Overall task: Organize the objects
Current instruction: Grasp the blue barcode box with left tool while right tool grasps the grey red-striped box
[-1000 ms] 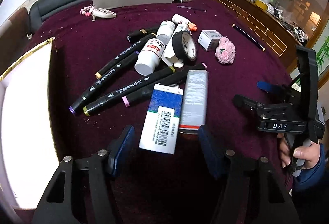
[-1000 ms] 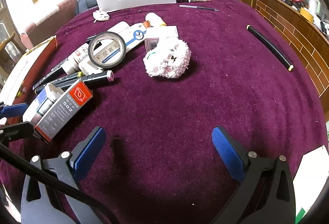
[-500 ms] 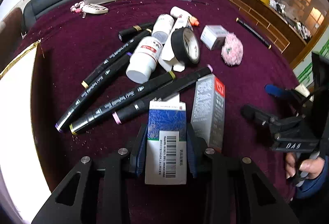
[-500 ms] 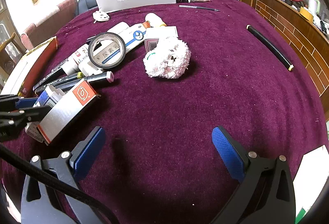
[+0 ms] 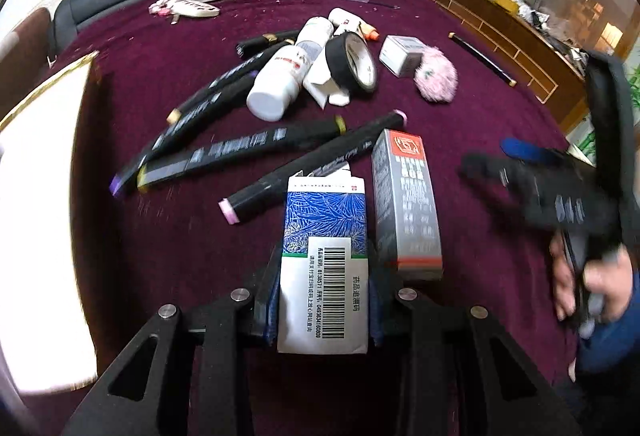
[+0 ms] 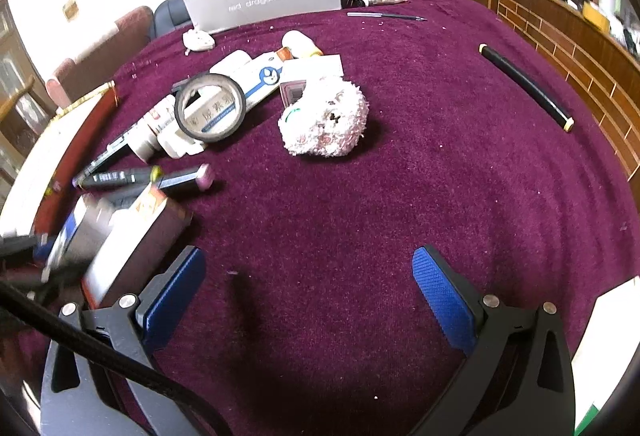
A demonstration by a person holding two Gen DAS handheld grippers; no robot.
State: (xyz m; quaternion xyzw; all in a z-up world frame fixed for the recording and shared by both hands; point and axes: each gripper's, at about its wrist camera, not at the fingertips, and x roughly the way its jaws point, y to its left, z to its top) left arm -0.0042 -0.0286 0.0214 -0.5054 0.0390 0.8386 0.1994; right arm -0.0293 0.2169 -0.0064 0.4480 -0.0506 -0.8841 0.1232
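- Left wrist view: left gripper (image 5: 323, 300) clamped on blue-and-white carton (image 5: 323, 260), pads on its two long sides near the barcode end; jaws just closed onto it, carton between them.
- Carton pokes fwd out of the gripper, open-flap end towards the pile, abt touching the pink-capped marker (image 5: 312, 165); whether it has left the desk (image 5: 180, 244) can't be told.
- Grey glue box (image 5: 406, 203) just beside carton on its right, touching or nearly so, next to the right finger.
- Risk 1: thin card carton, likely light and soft — squeeze too hard & sides may buckle, grip slips.
- Risk 2: grip sits at one end only; probably tips or swings on lift, esp. w/ loose contents.
- Risk 3: lifting could drag glue box or nudge the marker, scattering the pile w/ tape roll (image 5: 352, 61) & white bottle (image 5: 282, 81).
- Risk 4: open flap could catch on the marker.
- Right wrist view: right gripper (image 6: 308, 300) w/ fingers spread apart, nothing between, over bare cloth; pink fluffy ball (image 6: 324, 121) well ahead of it.
- Right gripper close to glue box edge — possible bump if both move together.
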